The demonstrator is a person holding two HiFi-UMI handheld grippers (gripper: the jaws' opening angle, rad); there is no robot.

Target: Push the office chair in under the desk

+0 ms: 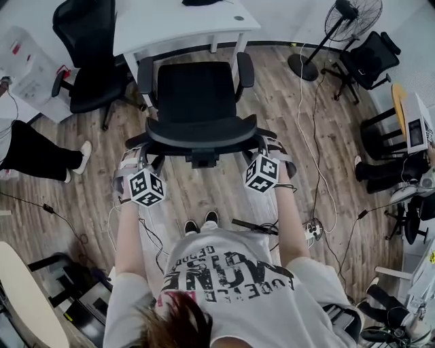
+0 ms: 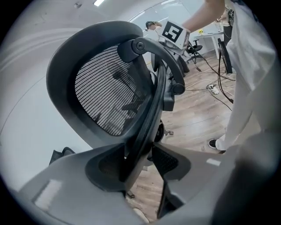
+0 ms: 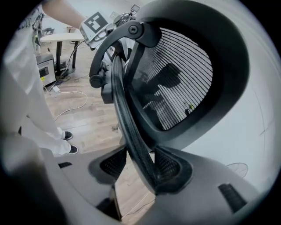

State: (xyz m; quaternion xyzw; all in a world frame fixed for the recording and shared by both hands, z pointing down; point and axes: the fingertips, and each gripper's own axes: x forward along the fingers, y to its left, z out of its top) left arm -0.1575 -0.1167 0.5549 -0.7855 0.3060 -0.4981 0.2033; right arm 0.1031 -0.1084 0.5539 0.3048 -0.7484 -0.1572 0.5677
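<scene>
Grey waffle-padded fingers [image 3: 173, 169] astride curved mesh chair back [image 3: 175, 83]

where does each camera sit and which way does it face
Head view: on the head, steeply down at chair, desk; arms, left tool, right tool show.
Left gripper view: on left tool, along its jaws at chair back.
Right gripper view: on right tool, likewise, opposite edge.
Both gripper views share the chair back.

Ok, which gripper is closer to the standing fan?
Right. The right gripper straddles the chair back on the side toward the fan; the left gripper is at its opposite edge, farther away.
</scene>
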